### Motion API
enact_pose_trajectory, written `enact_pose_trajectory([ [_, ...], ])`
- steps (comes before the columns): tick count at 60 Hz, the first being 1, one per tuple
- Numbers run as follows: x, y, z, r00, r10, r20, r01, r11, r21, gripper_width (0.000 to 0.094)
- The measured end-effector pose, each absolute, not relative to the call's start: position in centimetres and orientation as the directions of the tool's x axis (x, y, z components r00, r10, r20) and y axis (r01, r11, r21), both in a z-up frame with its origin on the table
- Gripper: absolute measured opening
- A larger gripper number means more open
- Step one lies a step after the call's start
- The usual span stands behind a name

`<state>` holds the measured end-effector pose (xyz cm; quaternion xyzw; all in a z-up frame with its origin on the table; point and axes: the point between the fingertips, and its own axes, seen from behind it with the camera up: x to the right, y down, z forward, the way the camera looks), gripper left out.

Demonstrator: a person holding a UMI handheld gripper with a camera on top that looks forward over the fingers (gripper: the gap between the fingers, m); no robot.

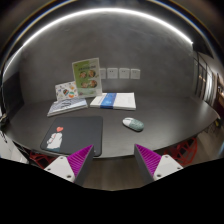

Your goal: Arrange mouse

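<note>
A grey-green computer mouse [133,124] lies on the dark table [150,140], to the right of a black mouse mat [72,134]. The mat has a small pink-and-white sticker or item [53,140] near its left end. My gripper [113,155] is open and empty, with its magenta pads [80,155] spread wide. The mouse lies well beyond the fingers, slightly to the right. The mat lies ahead of the left finger.
A white and blue notebook [114,100] and an open booklet [67,105] lie farther back on the table. An upright illustrated card [86,72] stands behind them. Wall sockets [120,73] sit on the grey wall.
</note>
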<state>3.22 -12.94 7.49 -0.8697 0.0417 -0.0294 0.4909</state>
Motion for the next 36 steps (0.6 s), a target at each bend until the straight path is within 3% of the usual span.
enact_pose_trajectory([
  [36, 10.8, -1.0, -2.1, 0.985, -0.148, 0.083, -0.031, -0.637, -0.77, 0.0838],
])
